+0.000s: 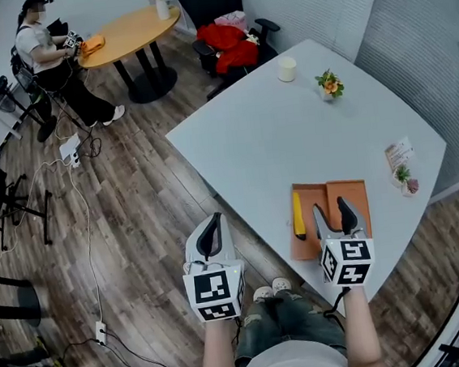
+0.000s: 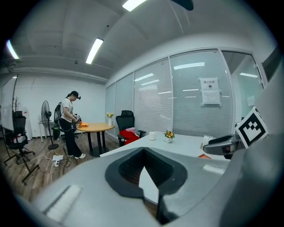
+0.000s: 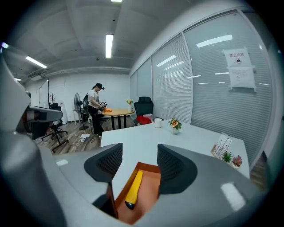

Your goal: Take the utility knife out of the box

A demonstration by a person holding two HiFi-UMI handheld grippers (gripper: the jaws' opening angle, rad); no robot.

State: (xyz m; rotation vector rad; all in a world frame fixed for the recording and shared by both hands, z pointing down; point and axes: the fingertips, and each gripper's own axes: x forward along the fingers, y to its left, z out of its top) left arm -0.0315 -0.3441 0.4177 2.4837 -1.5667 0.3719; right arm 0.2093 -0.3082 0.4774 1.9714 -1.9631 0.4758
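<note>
the yellow knife (image 1: 298,216) lies flat, lengthwise along the left wall of the open, shallow orange box (image 1: 349,190).

A white notice (image 3: 239,68) on the glass wall (image 3: 199,88) is headed by dark characters, too small to read. Print on the card (image 1: 399,153) on the surface (image 1: 289,131) is illegible too. The left gripper (image 1: 211,223) and right gripper (image 1: 330,205) bear only black-and-white square markers — no letters.

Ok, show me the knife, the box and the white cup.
knife (image 1: 298,216), head view, middle of its yellow body.
box (image 1: 348,189), head view, bare orange surface at its far end.
cup (image 1: 287,69), head view, its white side.
</note>
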